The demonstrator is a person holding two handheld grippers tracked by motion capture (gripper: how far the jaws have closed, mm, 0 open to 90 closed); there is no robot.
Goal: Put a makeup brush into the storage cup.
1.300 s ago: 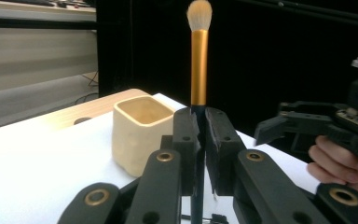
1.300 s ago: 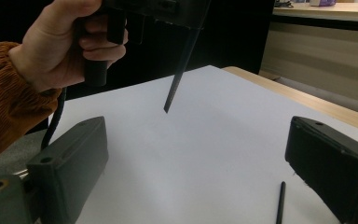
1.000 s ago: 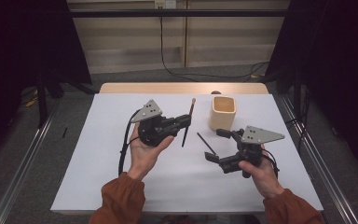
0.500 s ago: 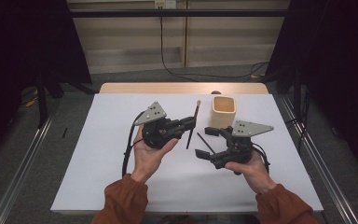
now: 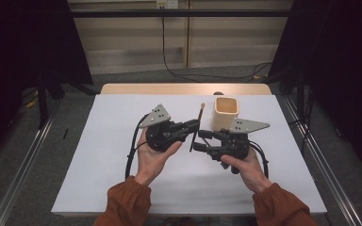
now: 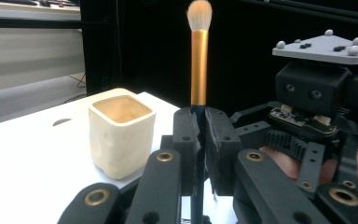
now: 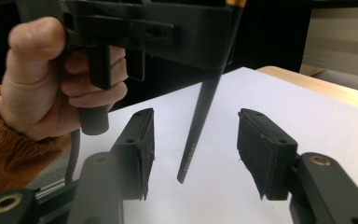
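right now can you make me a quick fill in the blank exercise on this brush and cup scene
1. The left gripper is shut on the handle of a makeup ____.
2. The brush has a gold ferrule and stands with its bristles pointing ____.
3. The cream cup standing on the white table has nothing in it, so it is ____.
4. The right gripper has its pads on either side of the black handle tip without touching it, so its jaws are ____.

Missing words: brush; up; empty; open
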